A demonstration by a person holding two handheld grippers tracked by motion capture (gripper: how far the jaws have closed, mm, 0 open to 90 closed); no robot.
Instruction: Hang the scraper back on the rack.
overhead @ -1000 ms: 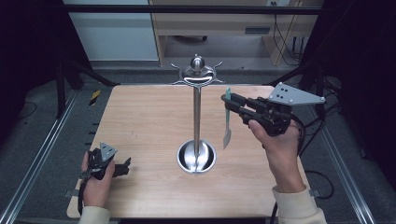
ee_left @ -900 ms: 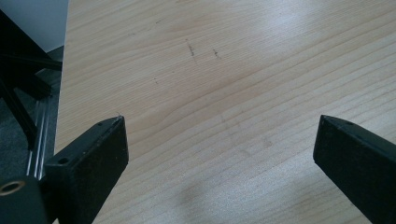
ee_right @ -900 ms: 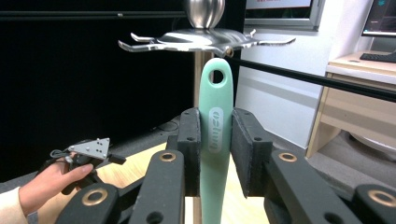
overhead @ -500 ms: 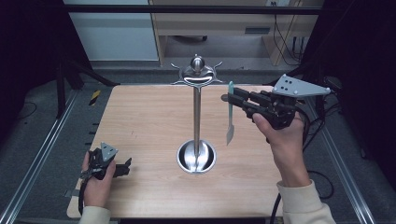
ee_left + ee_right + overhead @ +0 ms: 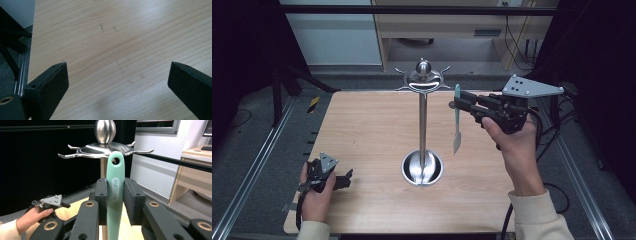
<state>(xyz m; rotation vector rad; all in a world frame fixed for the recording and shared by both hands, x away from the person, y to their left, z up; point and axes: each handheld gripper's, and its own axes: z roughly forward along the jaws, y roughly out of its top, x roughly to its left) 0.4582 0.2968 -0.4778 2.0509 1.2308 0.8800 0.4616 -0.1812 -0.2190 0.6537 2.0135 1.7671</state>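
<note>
A green-handled utensil (image 5: 115, 190) is gripped upright by the right claw (image 5: 460, 105), raised beside the hooked top of a steel stand (image 5: 422, 80). The left claw (image 5: 343, 180) is held wide open, low over the tabletop (image 5: 362, 125).

1 steel hook stand (image 5: 422, 125), 1 teal-handled utensil (image 5: 456, 120), 2 grippers, 1 table (image 5: 362, 125)
</note>
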